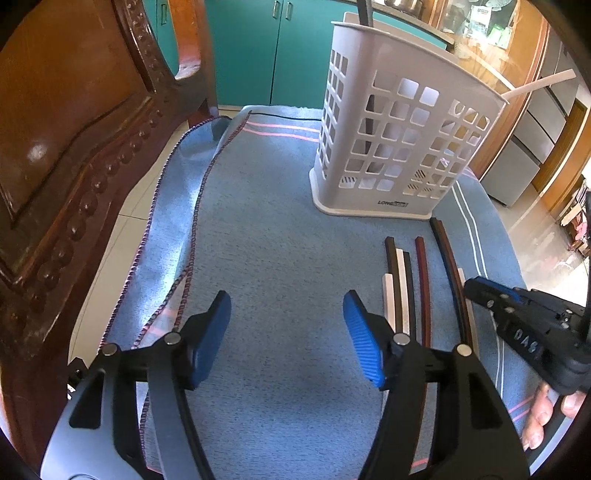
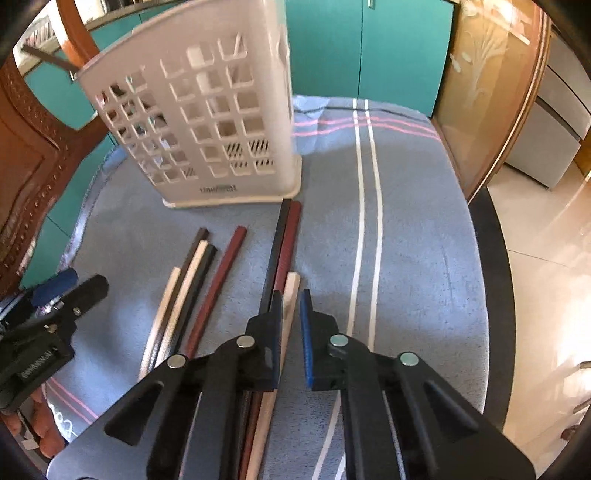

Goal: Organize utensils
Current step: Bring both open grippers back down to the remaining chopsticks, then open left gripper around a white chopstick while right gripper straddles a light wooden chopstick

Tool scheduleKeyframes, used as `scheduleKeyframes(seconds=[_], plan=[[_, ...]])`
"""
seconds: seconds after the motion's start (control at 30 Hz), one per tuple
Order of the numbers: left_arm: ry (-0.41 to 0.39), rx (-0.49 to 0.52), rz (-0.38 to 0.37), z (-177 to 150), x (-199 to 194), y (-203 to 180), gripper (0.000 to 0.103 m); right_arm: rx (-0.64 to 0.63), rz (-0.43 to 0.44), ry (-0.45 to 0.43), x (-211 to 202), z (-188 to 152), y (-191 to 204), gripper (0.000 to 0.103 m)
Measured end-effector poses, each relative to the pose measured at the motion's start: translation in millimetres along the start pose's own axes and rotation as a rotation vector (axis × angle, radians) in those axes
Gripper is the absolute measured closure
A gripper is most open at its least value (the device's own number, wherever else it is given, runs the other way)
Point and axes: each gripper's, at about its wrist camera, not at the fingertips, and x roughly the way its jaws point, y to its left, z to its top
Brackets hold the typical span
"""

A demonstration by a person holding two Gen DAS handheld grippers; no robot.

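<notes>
Chopsticks (image 2: 207, 291) | right claw (image 2: 291, 314) nearly closed around pale chopstick (image 2: 290, 295) | left claw (image 1: 286, 332) wide, empty | step: pickup | next: lift toward holder (image 2: 207, 122) ahead

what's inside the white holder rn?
One dark stick pokes out of the holder top, one pale stick leans out the right side. Lattice walls hide the floor, so any more inside can't be told.
</notes>
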Motion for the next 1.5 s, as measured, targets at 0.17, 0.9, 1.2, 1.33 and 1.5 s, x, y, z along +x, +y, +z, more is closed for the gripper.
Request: scheduleKeyframes(seconds=[0.17,0.9,1.2,1.33,1.5], plan=[[0.005,0.009,-0.002,-1.2,1.6,-4.8,0.037,-0.054,-0.012,0.021,5.9,-5.4,11.1,0.085],[0.061,0.110,-0.085,-13.8,16.1,-36.5,0.037,0.180,0.032,-0.062,-15.1,6.4,-45.7,0.090],[0.048,0.176,-0.035,-18.1,18.3,-46.8,0.037,0.170,0.030,-0.015,-6.0,0.0,-46.9,0.087],[0.062,0.149,-0.041,-14.9,20.6,-36.0,0.038,0.169,0.025,-0.012,-4.3,-0.7,-46.2,0.082],[0.043,0.137,0.019,-11.9,18.1,-28.2,0.039,0.157,-0.007,-0.006,-1.5,-1.5,-44.1,0.081]])
